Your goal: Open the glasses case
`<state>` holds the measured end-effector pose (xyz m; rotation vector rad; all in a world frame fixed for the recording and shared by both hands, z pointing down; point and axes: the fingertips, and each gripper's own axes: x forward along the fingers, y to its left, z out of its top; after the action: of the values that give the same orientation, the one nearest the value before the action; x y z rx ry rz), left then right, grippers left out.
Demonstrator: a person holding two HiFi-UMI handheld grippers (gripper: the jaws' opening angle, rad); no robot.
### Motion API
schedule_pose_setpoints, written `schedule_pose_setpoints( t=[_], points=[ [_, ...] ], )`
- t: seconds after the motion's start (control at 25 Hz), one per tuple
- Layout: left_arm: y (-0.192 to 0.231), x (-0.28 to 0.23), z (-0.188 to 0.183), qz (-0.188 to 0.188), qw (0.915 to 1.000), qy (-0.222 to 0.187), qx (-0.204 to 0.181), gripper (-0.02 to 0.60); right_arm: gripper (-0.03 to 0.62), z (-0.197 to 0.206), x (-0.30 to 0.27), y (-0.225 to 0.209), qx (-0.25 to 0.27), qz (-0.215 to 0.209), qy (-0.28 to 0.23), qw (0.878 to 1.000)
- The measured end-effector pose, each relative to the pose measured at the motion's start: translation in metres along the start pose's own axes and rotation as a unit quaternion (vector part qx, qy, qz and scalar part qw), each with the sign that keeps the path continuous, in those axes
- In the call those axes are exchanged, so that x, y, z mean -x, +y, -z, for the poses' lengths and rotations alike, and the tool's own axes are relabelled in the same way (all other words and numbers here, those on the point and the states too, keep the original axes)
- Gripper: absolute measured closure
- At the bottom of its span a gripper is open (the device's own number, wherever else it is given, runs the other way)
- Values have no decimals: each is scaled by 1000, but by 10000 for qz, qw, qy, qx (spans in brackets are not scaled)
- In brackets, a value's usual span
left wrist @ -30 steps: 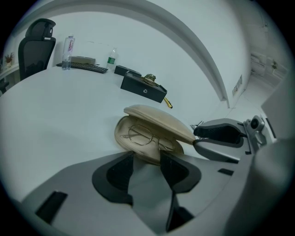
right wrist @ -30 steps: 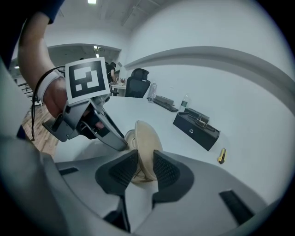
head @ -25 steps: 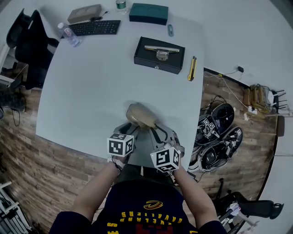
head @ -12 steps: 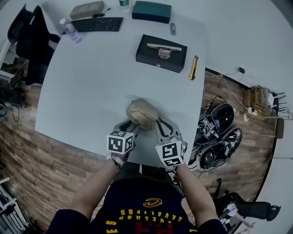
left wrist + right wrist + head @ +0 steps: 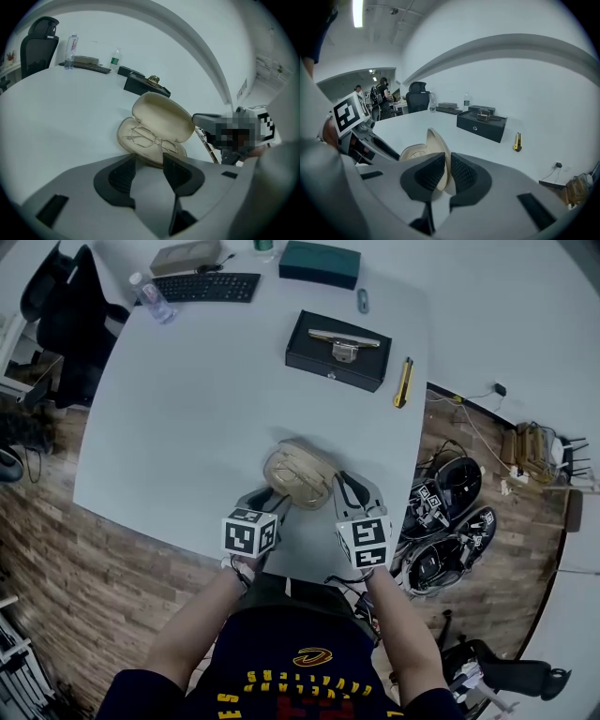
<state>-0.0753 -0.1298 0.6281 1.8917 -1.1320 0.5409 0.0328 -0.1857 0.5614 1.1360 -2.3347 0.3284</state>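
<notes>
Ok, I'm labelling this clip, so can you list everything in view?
glasses case: one, beige, open, near table edge
glasses: one pair, metal-framed, inside case
black box: one, black, beyond case
utility knife: one, yellow, right of box
flat box: one, teal, far edge
keyboard: one, black, far left
tan box: one, tan, behind keyboard
water bottle: one, clear, beside keyboard
office chair: one, black, left of table
table: one, white, centre
left hand-held gripper: one, grey, jaws apart at case base
right hand-held gripper: one, grey, shut on case lid
</notes>
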Motion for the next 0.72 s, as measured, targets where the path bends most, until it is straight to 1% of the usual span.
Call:
schedule_pose_setpoints(
  t=[0.32,0.48,0.72],
  points=[
    [0,1,0,-7,10000,-31,46,388,545,4,-10,-14,-193,70,57,9998],
    [0,1,1,-16,10000,-37,53,387,545,13,-14,-23,-460,127,111,9988],
    [1,1,0,-38,10000,-37,77,387,553,29,-22,-37,-743,159,336,9965]
  ],
)
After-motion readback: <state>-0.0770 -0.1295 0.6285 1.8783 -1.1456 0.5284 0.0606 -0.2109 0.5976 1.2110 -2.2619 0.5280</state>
